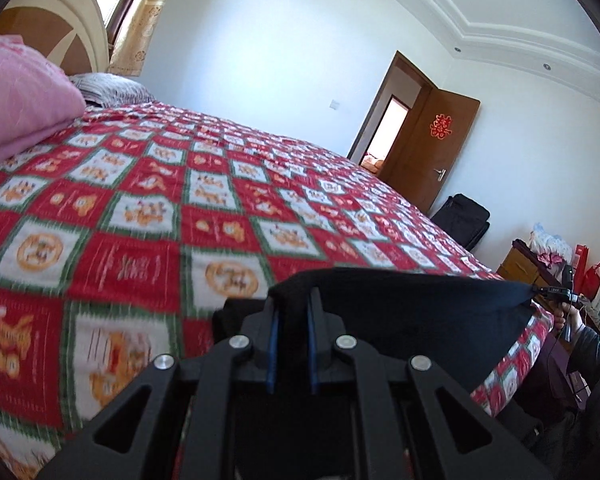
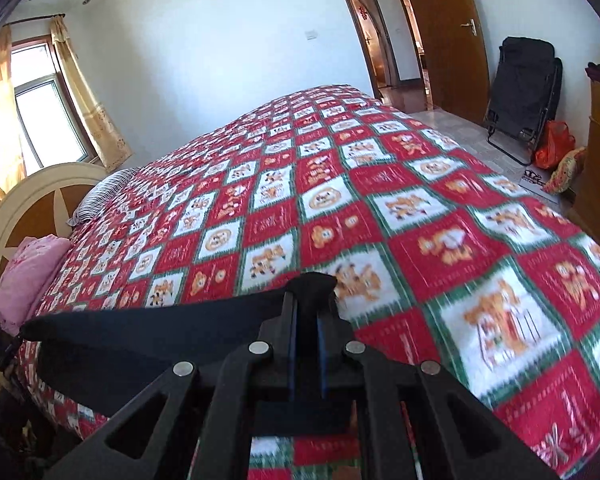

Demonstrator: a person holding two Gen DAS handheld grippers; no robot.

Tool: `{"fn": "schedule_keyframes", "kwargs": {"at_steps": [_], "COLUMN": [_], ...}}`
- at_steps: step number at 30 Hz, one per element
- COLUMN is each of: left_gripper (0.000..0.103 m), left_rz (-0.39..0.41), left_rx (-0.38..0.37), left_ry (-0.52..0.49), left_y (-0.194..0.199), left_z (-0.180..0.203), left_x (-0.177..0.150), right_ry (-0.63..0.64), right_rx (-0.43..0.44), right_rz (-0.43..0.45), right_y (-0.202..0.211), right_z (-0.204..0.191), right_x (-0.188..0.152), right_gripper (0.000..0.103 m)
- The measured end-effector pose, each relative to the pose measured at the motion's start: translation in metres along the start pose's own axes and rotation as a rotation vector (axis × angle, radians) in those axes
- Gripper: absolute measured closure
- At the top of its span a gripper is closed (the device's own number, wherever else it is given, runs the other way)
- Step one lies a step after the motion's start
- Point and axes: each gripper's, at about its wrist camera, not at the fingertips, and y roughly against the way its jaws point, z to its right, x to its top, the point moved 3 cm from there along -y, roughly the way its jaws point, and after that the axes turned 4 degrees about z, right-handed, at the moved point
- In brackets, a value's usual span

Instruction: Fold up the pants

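The dark navy cloth pants [image 1: 400, 300] hang stretched taut above the red, white and green checked quilt [image 1: 140, 208] on the bed. The left gripper [image 1: 292, 312] clamps one end, the right gripper [image 2: 306, 312] the other, fingers clenched on fabric.

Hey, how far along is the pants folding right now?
Done: both grippers have picked up the black pants. The left gripper and right gripper are each shut on an end of the cloth. In hand: the pants hang stretched between them above the red checked bedspread. Left: no finished fold shows; the pants are yet to be laid down and folded.
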Motion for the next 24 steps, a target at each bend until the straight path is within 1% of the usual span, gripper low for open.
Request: {"fn": "schedule_keyframes", "kwargs": {"at_steps": [2,5,6,9,11,12,14,16,17,18,20,22,24], "left_gripper": [0.091,0.091,0.089,0.08,0.079,0.079,0.077,0.077,0.077,0.077,0.077,0.077,0.077], "left_rz": [-0.016,-0.036,-0.041,-0.058,-0.074,-0.082,-0.091,-0.099,-0.099,-0.095,-0.086,-0.06,-0.046], "left_rx": [-0.001,0.0,0.004,0.046,0.078,0.098,0.131,0.184,0.209,0.233,0.278,0.298,0.295], "left_ry": [0.002,-0.005,-0.007,-0.017,-0.03,-0.036,-0.045,-0.047,-0.038,-0.031,0.001,0.038,0.051], "left_y": [0.005,0.009,0.011,0.015,0.019,0.022,0.03,0.039,0.044,0.05,0.06,0.07,0.074], "left_z": [-0.002,-0.002,-0.003,-0.008,-0.014,-0.018,-0.025,-0.036,-0.043,-0.049,-0.061,-0.066,-0.062], "left_x": [-0.012,-0.025,-0.029,-0.038,-0.041,-0.043,-0.046,-0.049,-0.05,-0.051,-0.054,-0.056,-0.056], "right_ry": [-0.002,0.025,0.036,0.039,0.039,0.036,0.043,0.056,0.063,0.072,0.076,0.064,0.058], "right_rx": [-0.002,-0.03,-0.041,-0.053,-0.051,-0.053,-0.076,-0.084,-0.091,-0.103,-0.118,-0.132,-0.141], "right_rz": [-0.015,-0.067,-0.086,-0.107,-0.108,-0.112,-0.123,-0.123,-0.124,-0.122,-0.117,-0.101,-0.076], "right_y": [0.003,0.0,-0.002,-0.002,0.0,0.001,0.004,0.009,0.013,0.016,0.021,0.029,0.036], "right_z": [0.004,0.005,0.006,0.01,0.012,0.013,0.014,0.014,0.015,0.015,0.016,0.016,0.011], "right_x": [-0.009,-0.024,-0.03,-0.039,-0.04,-0.041,-0.042,-0.042,-0.043,-0.043,-0.044,-0.043,-0.04], "right_gripper": [0.095,0.095,0.095,0.095,0.094,0.092,0.08,0.075,0.07,0.067,0.065,0.065,0.065]}}
